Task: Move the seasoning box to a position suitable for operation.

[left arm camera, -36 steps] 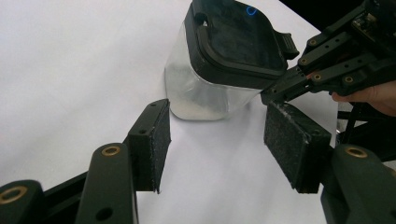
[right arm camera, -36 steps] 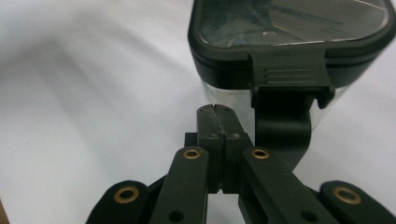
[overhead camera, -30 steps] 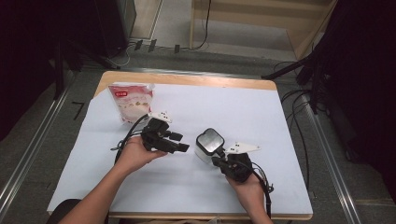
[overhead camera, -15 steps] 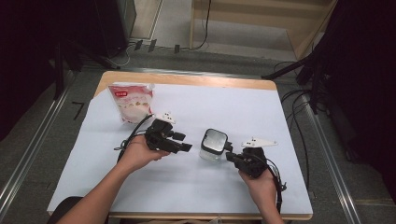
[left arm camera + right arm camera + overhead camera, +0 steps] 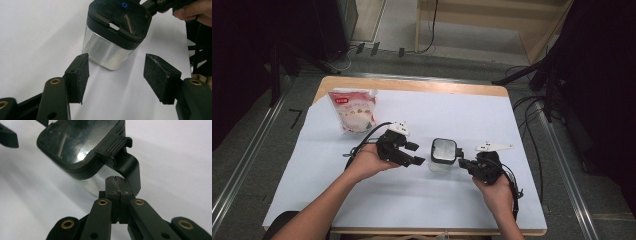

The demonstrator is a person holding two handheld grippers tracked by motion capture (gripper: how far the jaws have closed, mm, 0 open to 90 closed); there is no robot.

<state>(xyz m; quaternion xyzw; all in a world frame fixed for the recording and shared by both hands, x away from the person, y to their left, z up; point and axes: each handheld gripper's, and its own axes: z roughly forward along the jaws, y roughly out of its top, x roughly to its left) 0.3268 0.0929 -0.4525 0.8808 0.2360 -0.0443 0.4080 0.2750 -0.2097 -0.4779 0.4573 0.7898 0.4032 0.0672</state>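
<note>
A clear square container (image 5: 444, 152) with a black lid stands on the white-covered table (image 5: 472, 112). My right gripper (image 5: 462, 162) reaches it from the right. In the right gripper view that gripper (image 5: 116, 182) has its jaws pressed together at the black handle (image 5: 131, 170), which curves down from the lid (image 5: 77, 145). My left gripper (image 5: 416, 154) sits just left of the container, and its jaws have just been opening. In the left gripper view this gripper (image 5: 116, 75) is open, with bare table between its pads (image 5: 81, 75) and the container (image 5: 112, 50) just beyond them.
A pink and white pouch (image 5: 353, 110) stands at the back left of the table. Cables (image 5: 367, 137) trail from both grippers. The table's wooden edge (image 5: 412, 84) runs along the back, and dark floor and stands surround it.
My right hand has shifted to the right and the container has moved slightly with it. My left gripper has followed to the right, closer to the container.
</note>
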